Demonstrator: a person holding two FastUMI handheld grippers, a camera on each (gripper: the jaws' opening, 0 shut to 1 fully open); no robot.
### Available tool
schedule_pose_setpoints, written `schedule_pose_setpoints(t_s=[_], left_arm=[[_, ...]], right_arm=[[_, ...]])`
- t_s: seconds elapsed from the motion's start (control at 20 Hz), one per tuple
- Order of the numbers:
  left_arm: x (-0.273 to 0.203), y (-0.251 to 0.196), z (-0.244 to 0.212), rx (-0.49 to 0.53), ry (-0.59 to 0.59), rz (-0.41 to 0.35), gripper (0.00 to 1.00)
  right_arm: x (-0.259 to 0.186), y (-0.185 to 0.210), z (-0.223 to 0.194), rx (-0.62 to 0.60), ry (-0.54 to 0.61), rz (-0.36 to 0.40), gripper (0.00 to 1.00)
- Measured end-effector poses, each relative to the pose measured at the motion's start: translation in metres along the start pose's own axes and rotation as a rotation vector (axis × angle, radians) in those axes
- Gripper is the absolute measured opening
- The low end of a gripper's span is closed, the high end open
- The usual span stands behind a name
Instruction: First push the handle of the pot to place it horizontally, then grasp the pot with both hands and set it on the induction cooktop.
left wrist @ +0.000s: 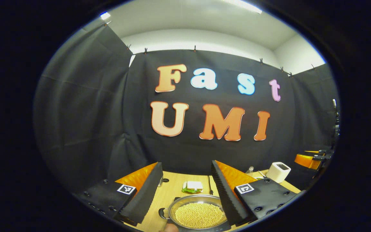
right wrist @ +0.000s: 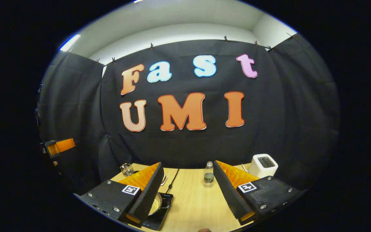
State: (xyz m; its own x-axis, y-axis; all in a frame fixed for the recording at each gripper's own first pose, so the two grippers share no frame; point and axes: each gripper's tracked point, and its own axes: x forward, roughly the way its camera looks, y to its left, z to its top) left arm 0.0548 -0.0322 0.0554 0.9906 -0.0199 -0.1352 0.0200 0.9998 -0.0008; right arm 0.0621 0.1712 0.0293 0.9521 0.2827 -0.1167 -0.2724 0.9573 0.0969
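Note:
A steel pot (left wrist: pixel 198 211) full of yellow beans stands on the black induction cooktop (left wrist: pixel 216 228), low in the left gripper view. Its small loop handle (left wrist: pixel 163 212) points left. My left gripper (left wrist: pixel 186 164) is open above and behind the pot, with nothing between its fingers. In the right gripper view the pot (right wrist: pixel 156 205) peeks out from behind my own left finger, resting on the cooktop (right wrist: pixel 155 222). My right gripper (right wrist: pixel 188 164) is open and empty over bare table to the right of the pot.
On the wooden table (right wrist: pixel 192 199) stand a white toaster (right wrist: pixel 262 165), a water bottle (right wrist: pixel 208 174) and a glass (right wrist: pixel 126 169). A white-and-green item (left wrist: pixel 192 186) and a black cable (left wrist: pixel 210 185) lie behind the pot. The black cloth wall closes the back.

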Motion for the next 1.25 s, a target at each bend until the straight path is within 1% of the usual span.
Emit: schedule_pose_setpoints(t_s=[0.05,0.1,0.15,0.2,0.25,0.35,0.4,0.45,0.5,0.55,0.6,0.65,0.7,0.9,1.25], left_arm=[[-0.006,0.002,0.012,-0.007,-0.019,0.000,0.97],[-0.012,0.002,0.017,-0.017,-0.027,-0.002,0.97],[-0.019,0.003,0.021,-0.025,-0.033,-0.005,0.97],[-0.024,0.004,0.024,-0.027,-0.043,-0.009,0.97],[-0.028,0.006,0.027,-0.026,-0.055,-0.011,0.97],[-0.033,0.014,0.030,-0.026,-0.071,0.009,0.97],[-0.036,0.019,0.031,-0.013,-0.078,0.029,0.97],[-0.038,0.023,0.032,0.004,-0.086,0.045,0.98],[-0.040,0.022,0.033,0.021,-0.087,0.047,0.96],[-0.042,0.018,0.034,0.026,-0.087,0.046,0.97],[-0.044,0.015,0.035,0.026,-0.086,0.042,0.97],[-0.042,0.012,0.035,0.028,-0.083,0.035,0.97],[-0.042,0.009,0.034,0.030,-0.077,0.028,0.97],[-0.039,-0.002,0.024,0.027,-0.045,-0.005,0.97],[-0.031,-0.004,0.014,0.013,-0.023,-0.005,0.97]], right_arm=[[-0.012,-0.007,0.011,-0.009,-0.020,-0.005,0.95],[-0.019,-0.010,0.017,-0.016,-0.034,-0.007,1.00],[-0.027,-0.015,0.024,-0.018,-0.050,-0.010,1.00],[-0.034,-0.022,0.033,-0.015,-0.074,-0.023,0.95],[-0.040,-0.031,0.041,-0.014,-0.100,-0.042,0.95],[-0.047,-0.044,0.048,-0.014,-0.141,-0.077,0.95],[-0.050,-0.048,0.047,-0.014,-0.143,-0.084,1.00],[-0.053,-0.049,0.046,-0.010,-0.140,-0.082,0.95],[-0.053,-0.047,0.044,-0.005,-0.133,-0.072,0.95],[-0.052,-0.047,0.041,-0.002,-0.126,-0.063,1.00],[-0.051,-0.046,0.040,-0.002,-0.122,-0.058,0.95],[-0.050,-0.045,0.039,-0.005,-0.120,-0.054,1.00],[-0.050,-0.043,0.039,-0.009,-0.118,-0.049,0.95],[-0.050,-0.039,0.037,-0.018,-0.116,-0.033,0.95],[-0.047,-0.048,0.033,-0.002,-0.108,-0.041,0.95]])
